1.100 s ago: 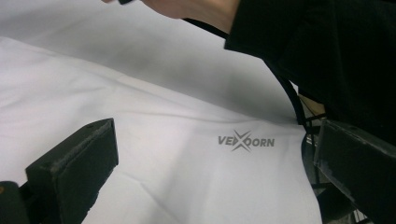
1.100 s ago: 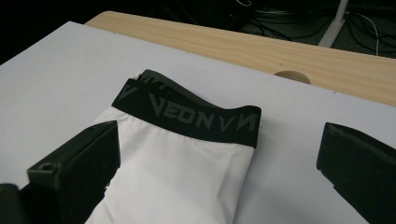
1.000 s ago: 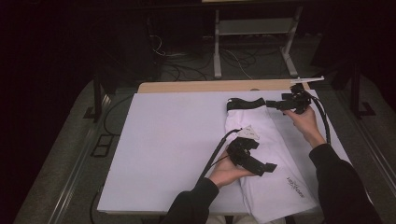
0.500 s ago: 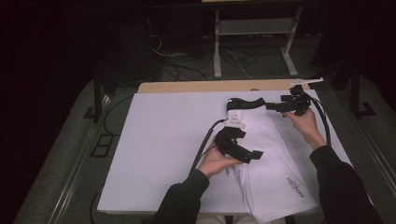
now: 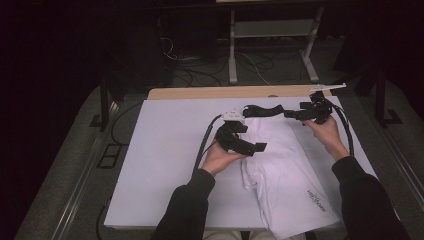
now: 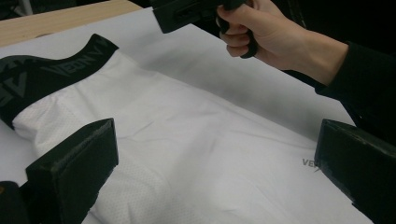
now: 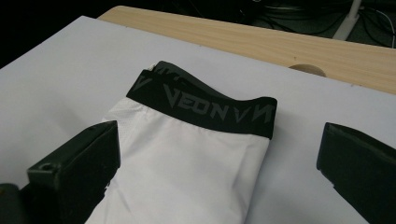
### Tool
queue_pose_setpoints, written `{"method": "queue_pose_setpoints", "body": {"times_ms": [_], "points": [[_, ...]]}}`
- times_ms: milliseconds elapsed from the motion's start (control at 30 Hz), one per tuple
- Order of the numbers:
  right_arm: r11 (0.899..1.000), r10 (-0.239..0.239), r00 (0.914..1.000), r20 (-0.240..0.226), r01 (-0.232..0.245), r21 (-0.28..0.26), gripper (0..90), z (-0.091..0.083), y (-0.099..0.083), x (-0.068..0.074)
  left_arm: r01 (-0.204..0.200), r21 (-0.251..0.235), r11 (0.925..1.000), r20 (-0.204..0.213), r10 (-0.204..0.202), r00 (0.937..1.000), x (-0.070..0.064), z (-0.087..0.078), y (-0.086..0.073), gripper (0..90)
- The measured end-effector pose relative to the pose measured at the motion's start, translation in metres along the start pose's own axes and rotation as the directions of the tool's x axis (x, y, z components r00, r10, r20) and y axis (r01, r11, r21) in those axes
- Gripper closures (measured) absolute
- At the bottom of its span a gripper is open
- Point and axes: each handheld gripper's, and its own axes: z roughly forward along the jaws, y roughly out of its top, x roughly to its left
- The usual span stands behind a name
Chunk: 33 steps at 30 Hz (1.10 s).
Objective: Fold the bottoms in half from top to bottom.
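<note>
Left gripper jaws spread, hovering over white shorts. Right gripper jaws spread, just beside the black waistband, gripping nothing.

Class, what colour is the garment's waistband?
Black waistband with grey lettering, clearest in the right gripper view.

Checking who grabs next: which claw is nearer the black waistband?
Right. The right claw sits open just beside the black waistband; the left claw hovers open farther down over the white fabric.

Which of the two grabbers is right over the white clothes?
The left gripper, at the left of the high view: its open jaws hang over the white garment. The right gripper is off by the far end, next to the black waistband.
</note>
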Motion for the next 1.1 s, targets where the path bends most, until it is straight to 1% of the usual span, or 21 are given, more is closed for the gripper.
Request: {"method": "queue_pose_setpoints", "body": {"times_ms": [100, 233, 300, 400, 533, 733, 967, 1100], "points": [[1.0, -0.001, 1.0, -0.001, 0.001, 0.0, 0.0, -0.001, 0.0, 0.001, 0.013, -0.005, 0.9999, -0.005, -0.013, 0.9999, 0.006, 0.0, 0.001, 0.0], [1.0, -0.005, 1.0, -0.005, 0.005, -0.005, 0.0, -0.002, 0.001, 0.002, 0.015, 0.002, 0.9999, -0.015, -0.015, 0.9998, 0.015, -0.001, 0.003, 0.0], [1.0, -0.009, 0.9999, -0.006, 0.009, -0.004, 0.0, -0.003, 0.001, 0.002, 0.023, -0.001, 0.9997, -0.02, -0.023, 0.9995, 0.019, -0.002, 0.005, 0.0], [1.0, -0.008, 0.9999, -0.01, 0.008, -0.002, 0.0, -0.003, 0.001, 0.003, 0.024, 0.005, 0.9997, -0.031, -0.023, 0.9993, 0.024, -0.001, 0.006, 0.0], [1.0, -0.003, 0.9999, -0.015, 0.003, 0.0, 0.0, -0.003, 0.0, 0.002, 0.014, 0.022, 0.9997, -0.035, -0.013, 0.9993, 0.031, 0.003, 0.006, 0.0], [1.0, 0.002, 0.9998, -0.021, -0.002, 0.009, 0.0, -0.002, -0.004, 0.0, 0.045, 0.02, 0.9988, -0.04, -0.044, 0.9982, 0.043, 0.009, 0.003, 0.0], [0.999, 0.006, 0.9998, -0.017, -0.006, 0.032, 0.0, -0.001, -0.006, -0.003, 0.076, 0.027, 0.9967, -0.056, -0.075, 0.9956, 0.059, 0.016, 0.0, 0.0], [0.999, 0.011, 0.9998, -0.017, -0.01, 0.04, 0.0, 0.0, -0.007, -0.004, 0.091, 0.036, 0.9952, -0.061, -0.088, 0.9942, 0.065, 0.019, 0.0, 0.0]]}}
